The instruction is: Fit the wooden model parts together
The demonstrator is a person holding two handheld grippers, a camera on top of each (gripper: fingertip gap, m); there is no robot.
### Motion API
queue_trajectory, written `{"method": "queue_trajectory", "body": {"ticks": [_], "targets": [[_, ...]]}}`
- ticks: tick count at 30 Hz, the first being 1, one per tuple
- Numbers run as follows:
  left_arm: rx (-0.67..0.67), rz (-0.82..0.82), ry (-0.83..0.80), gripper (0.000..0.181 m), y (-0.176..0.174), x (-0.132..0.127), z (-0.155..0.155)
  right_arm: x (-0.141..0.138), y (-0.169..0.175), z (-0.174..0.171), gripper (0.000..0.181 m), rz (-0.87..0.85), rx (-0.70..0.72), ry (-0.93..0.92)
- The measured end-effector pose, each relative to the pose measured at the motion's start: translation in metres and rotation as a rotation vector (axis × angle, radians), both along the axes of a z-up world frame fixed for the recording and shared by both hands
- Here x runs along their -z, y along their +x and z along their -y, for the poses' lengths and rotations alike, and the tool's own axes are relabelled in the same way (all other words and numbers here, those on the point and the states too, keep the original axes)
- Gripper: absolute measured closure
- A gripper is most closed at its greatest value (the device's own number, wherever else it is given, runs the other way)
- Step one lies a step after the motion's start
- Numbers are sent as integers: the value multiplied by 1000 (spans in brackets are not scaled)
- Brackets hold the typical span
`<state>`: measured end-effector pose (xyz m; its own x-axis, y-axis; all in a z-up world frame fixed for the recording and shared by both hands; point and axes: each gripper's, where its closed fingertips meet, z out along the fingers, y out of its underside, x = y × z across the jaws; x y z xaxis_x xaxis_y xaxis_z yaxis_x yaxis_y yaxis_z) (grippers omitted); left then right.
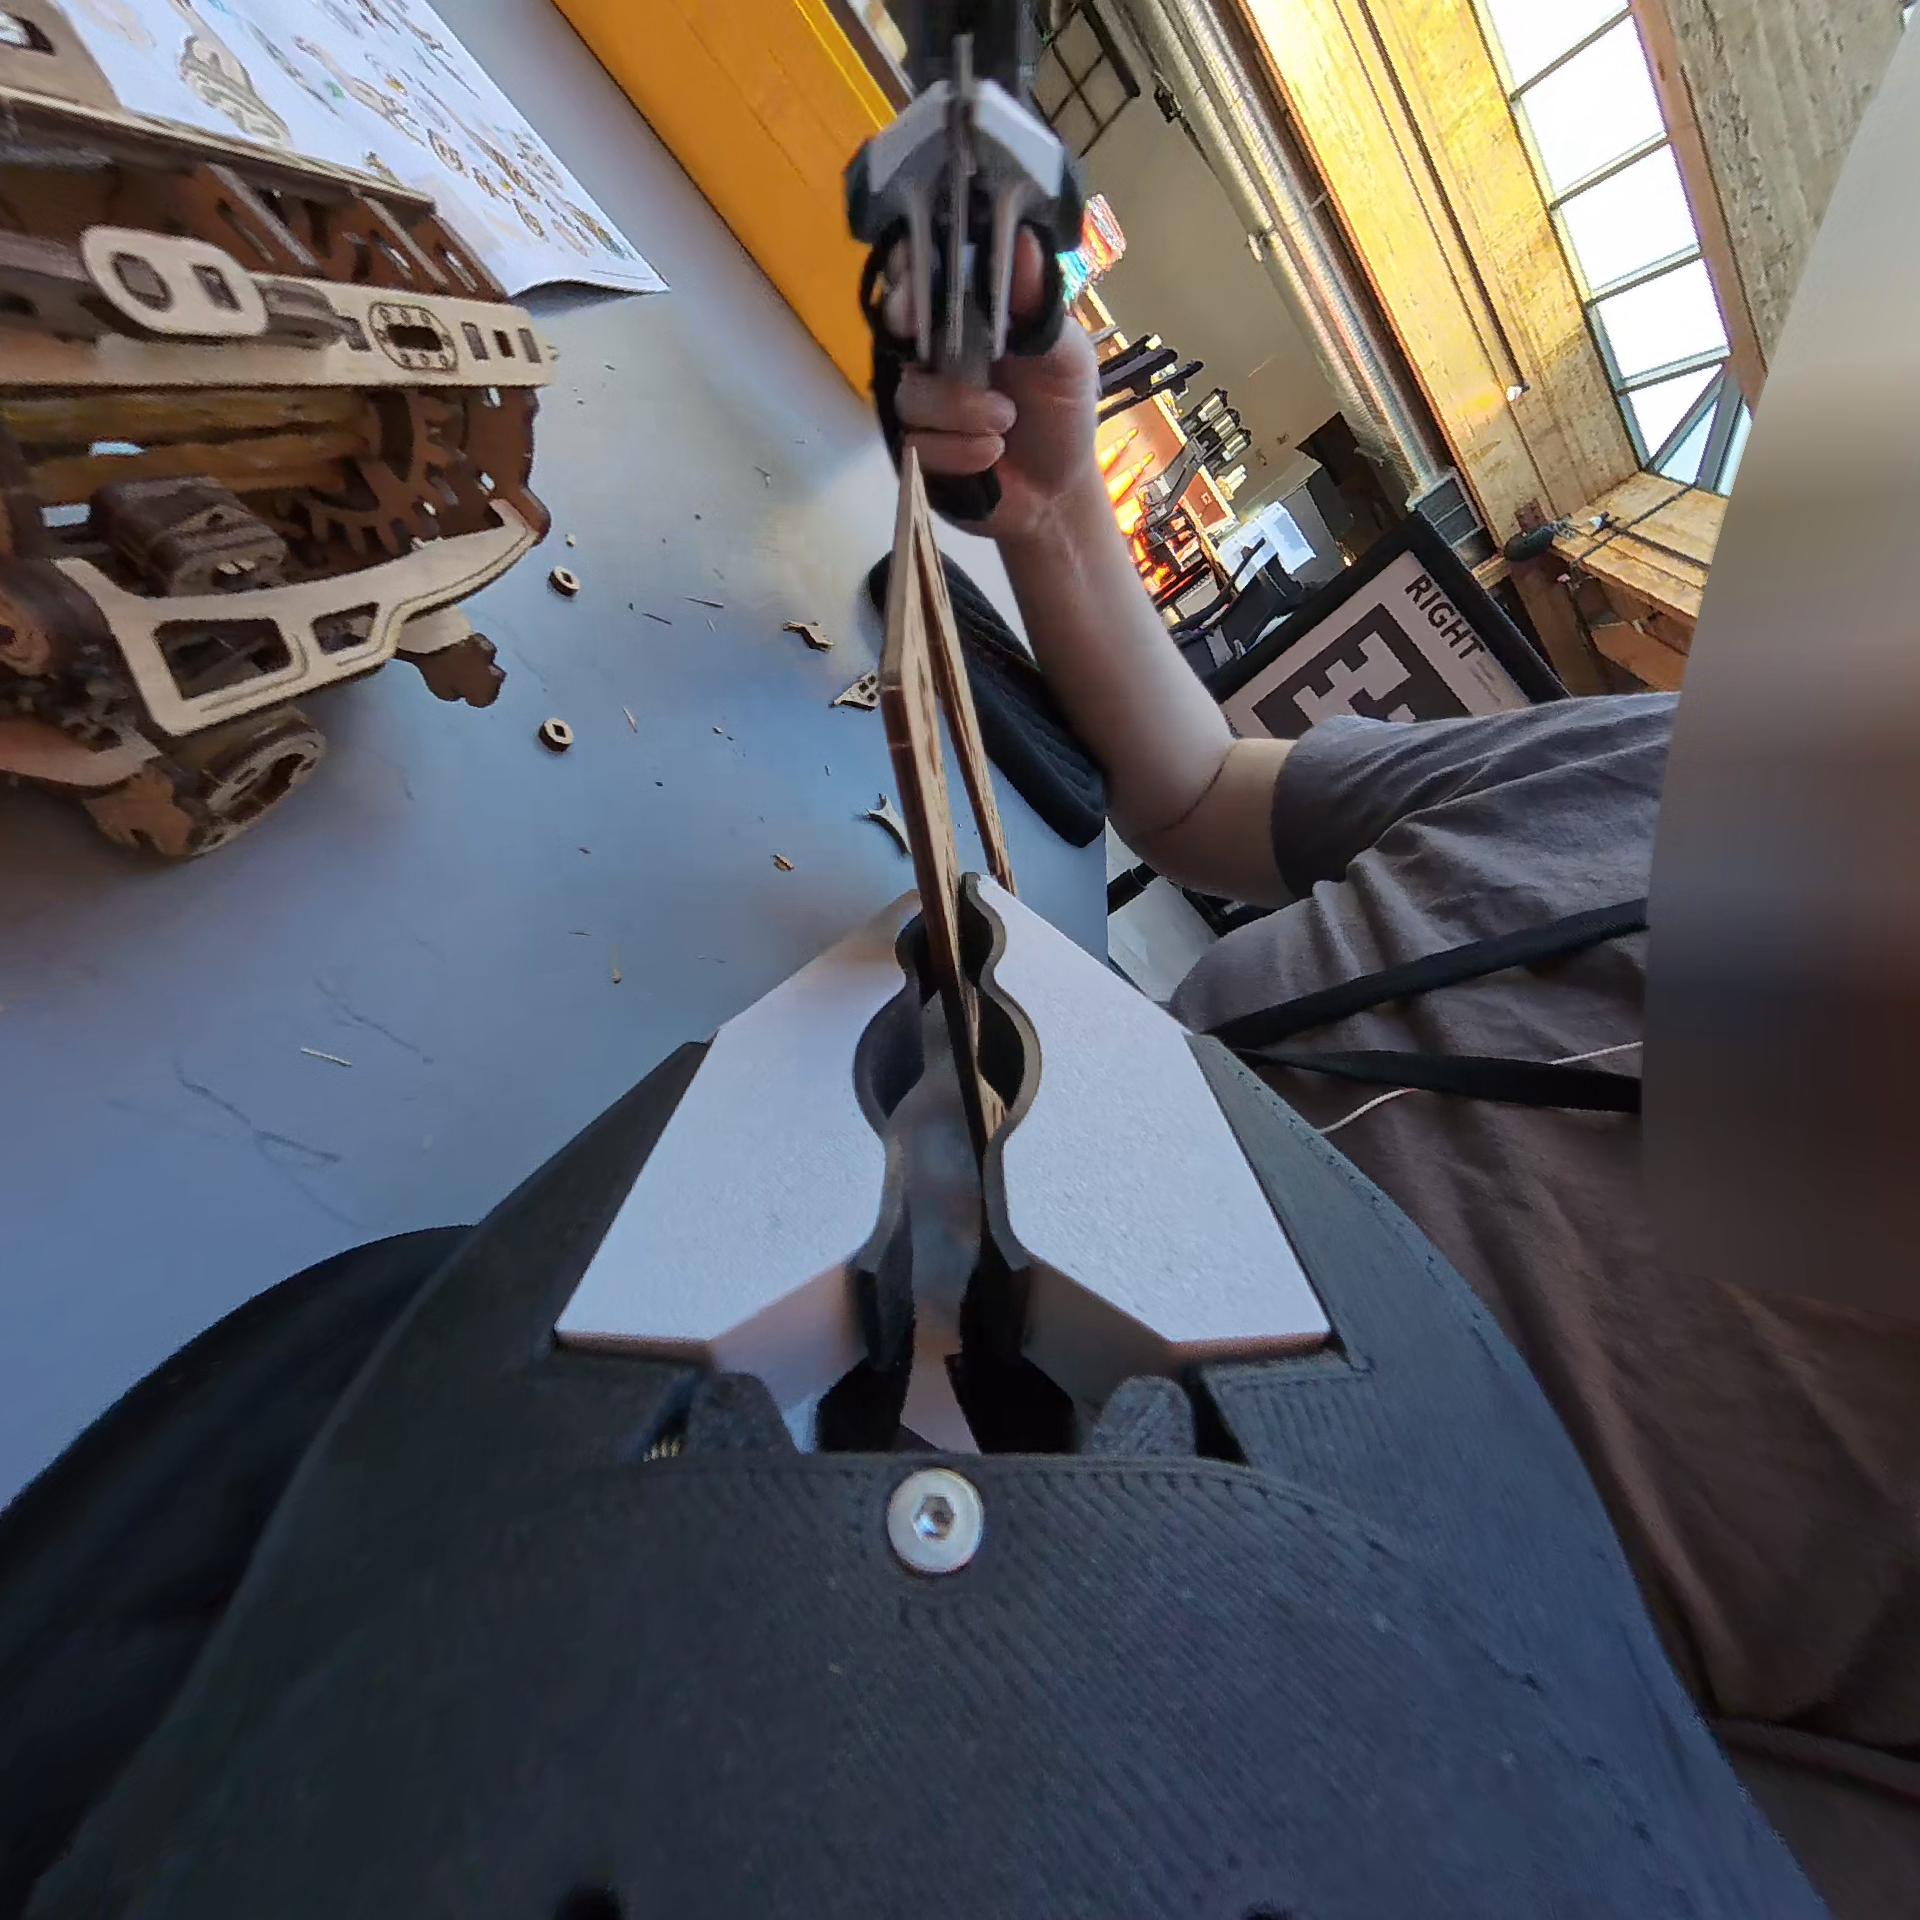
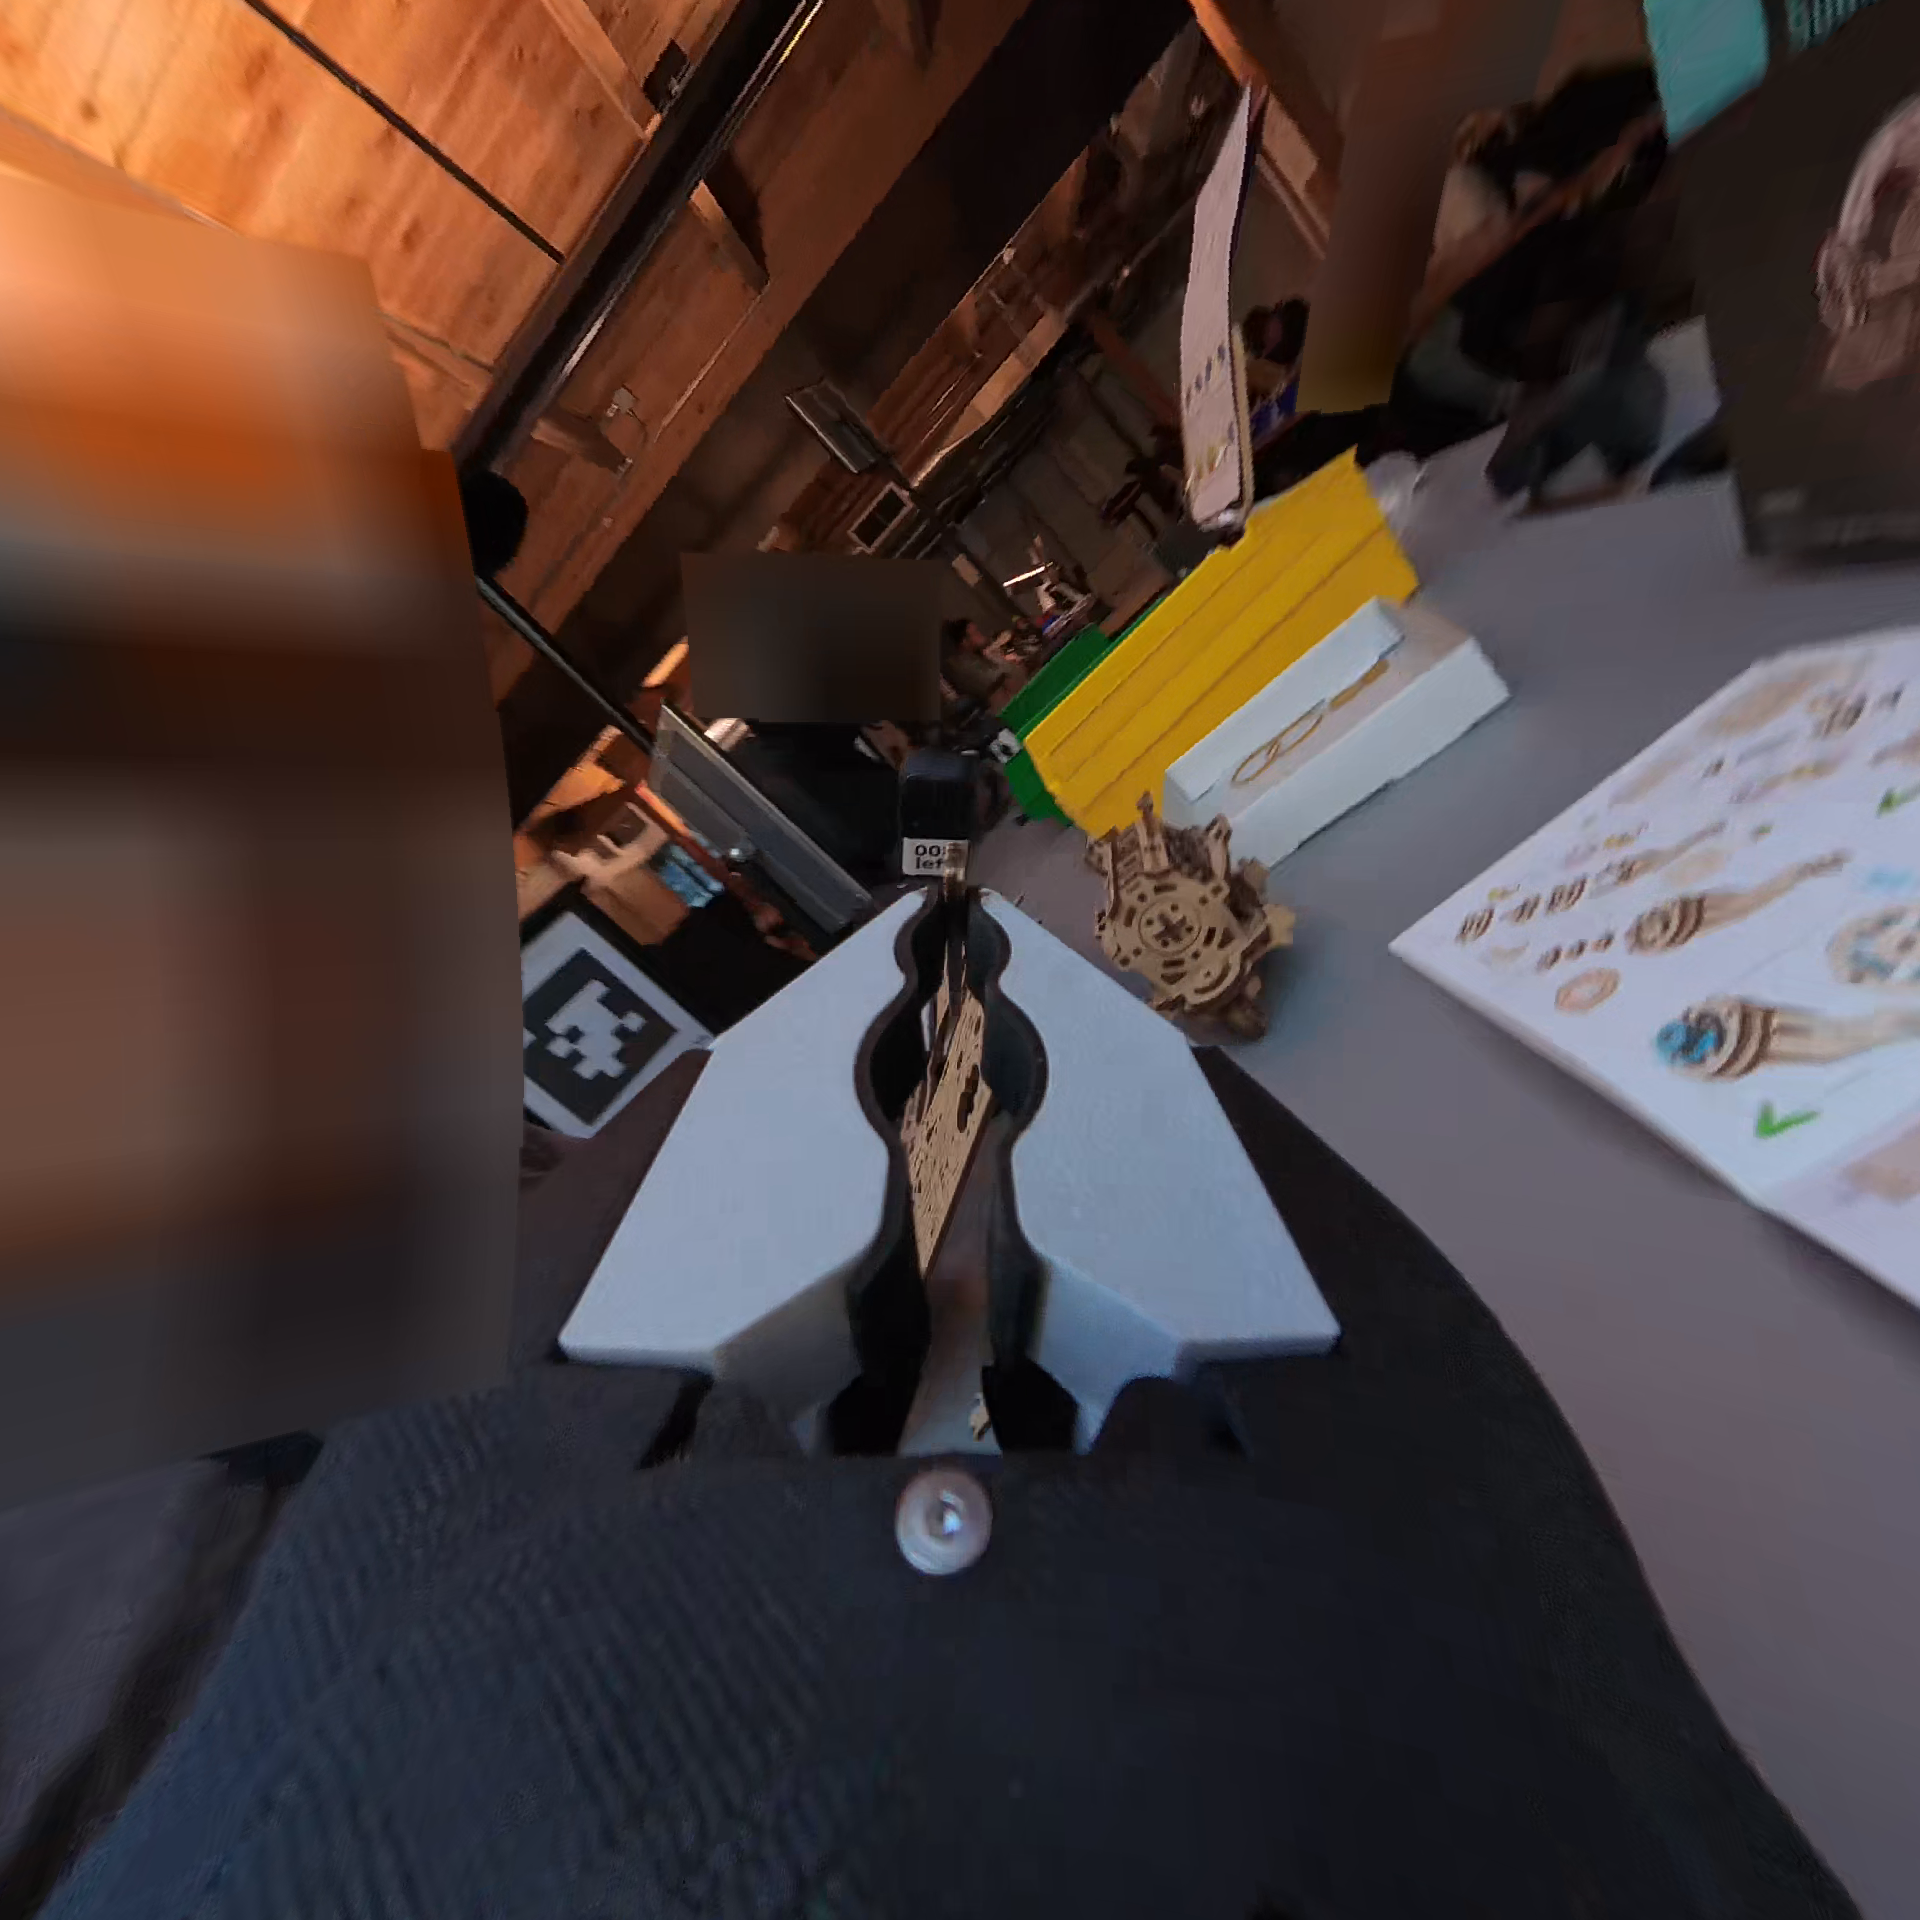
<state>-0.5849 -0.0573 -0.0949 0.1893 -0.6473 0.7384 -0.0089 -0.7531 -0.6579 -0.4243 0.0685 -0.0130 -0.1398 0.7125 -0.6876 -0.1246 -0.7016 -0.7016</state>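
The grey table (image 1: 436, 935) carried a large, part-built wooden model (image 1: 239, 499) of gears and pierced plates at its far left, cut off by the left wrist view's edge. Beside it lay a printed instruction sheet (image 1: 416, 125), also cropped, and past that a yellow bin (image 1: 769, 156). In the right wrist view the same model (image 2: 1184, 925) looked small and soft-edged, standing near a white tray (image 2: 1340, 717) and the yellow bin (image 2: 1216, 665), with the instruction sheet (image 2: 1704, 935) running off the right side.

The left gripper (image 1: 951, 935) was clamped on one end of a thin wooden sheet of parts (image 1: 920, 707), which stood edge-on between its white fingers (image 1: 790, 1143) and reached away above the table toward the right gripper (image 1: 961, 312). That gripper, held in a person's hand (image 1: 997, 436), met the sheet's far end; motion blur there made the contact hard to read from this side. A second thin strip seemed to run alongside the sheet, though edge-on it was unclear whether it was a separate piece.

The right wrist view showed the right gripper (image 2: 951, 935) closed on the same sheet of parts (image 2: 945, 1122), its laser-cut holes visible between the fingers (image 2: 769, 1143). The left gripper (image 2: 935, 810) appeared beyond as a small dark shape, mostly hidden behind the fingertips.

Small wooden offcuts (image 1: 561, 665) and splinters were scattered on the table below the sheet. The whole right wrist view was blurred, so the sheet's cut pattern could not be made out.
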Motion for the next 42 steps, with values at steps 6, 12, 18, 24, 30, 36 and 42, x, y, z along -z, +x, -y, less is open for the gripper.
{"method": "queue_trajectory", "body": {"ticks": [6, 12, 18, 24, 30, 36, 42], "targets": [[-17, 6, -21, 180, -1, 2, -2, -49, -38, 99, 181, 111, 231, 536], [-13, 16, -30, 180, -2, 1, -1, 23, -109, 171, 181, 372, 224, 897], [-7, 29, -21, 180, -2, -1, 2, 33, -117, 176, 180, 457, 254, 961], [-5, 34, -22, 180, -2, -1, 3, 39, -120, 182, 180, 490, 244, 1021], [4, 32, -23, 180, -2, -1, 5, 39, -124, 187, 180, 541, 209, 1197], [9, 37, -19, 180, -2, -2, 6, 38, -133, 188, 180, 560, 108, 1253], [21, 50, -27, 180, -2, -3, 8, 52, -137, 197, 179, 626, -67, 1325]]}}
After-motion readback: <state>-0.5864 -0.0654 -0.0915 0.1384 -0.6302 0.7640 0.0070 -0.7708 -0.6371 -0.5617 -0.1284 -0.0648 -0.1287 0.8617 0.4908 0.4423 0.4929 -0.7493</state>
